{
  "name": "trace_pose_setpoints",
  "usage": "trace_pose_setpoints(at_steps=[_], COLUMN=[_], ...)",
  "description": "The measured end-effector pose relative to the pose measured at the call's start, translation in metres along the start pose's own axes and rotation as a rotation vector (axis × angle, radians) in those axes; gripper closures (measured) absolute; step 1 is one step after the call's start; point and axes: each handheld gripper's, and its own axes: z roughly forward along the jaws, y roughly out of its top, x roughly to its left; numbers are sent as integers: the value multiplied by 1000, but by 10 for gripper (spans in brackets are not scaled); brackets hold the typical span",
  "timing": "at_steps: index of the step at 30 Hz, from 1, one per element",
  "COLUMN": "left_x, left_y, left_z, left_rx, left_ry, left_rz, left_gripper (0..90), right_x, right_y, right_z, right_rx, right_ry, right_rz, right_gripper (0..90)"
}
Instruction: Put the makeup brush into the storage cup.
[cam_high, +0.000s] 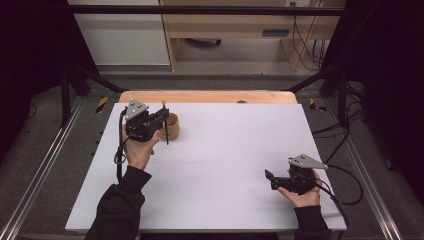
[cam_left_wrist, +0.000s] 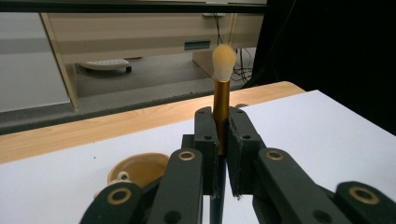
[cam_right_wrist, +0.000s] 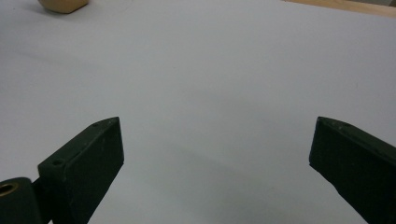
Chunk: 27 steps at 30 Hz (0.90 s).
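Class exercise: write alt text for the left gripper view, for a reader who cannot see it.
The left gripper is shut on an upright makeup brush, gold handle clamped, pale bristles pointing up. Below and to the left, a tan wooden cup stands on the white table.

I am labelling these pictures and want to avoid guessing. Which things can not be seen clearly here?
- Brush: its lower handle is hidden behind the left gripper in the left gripper view; in the high view it is too small for detail.
- Cup: the gripper covers part of it in the high view and the left gripper view; its contents are unclear.
- Cup in the right gripper view: cut off by the top edge.
- Right gripper: its body lies below the frame.
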Motion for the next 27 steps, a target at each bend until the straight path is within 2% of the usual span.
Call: trace_pose_setpoints(at_steps=[6, 11, 22, 27], left_x=[4, 8, 16, 20], left_y=[8, 11, 13, 17], left_z=[6, 12, 26, 33], left_rx=[-1, -3, 1, 7], left_ry=[17, 33, 61, 77], left_rz=[10, 9, -3, 6], left_gripper=[834, 834, 834, 834], right_x=[0, -1, -2, -1], right_y=[-1, -3, -2, -2], right_z=[0, 0, 1, 1], right_rx=[9, 12, 8, 13], right_ry=[-8, -7, -12, -10], right_rz=[-7, 9, 0, 3], right_gripper=[38, 39, 40, 40])
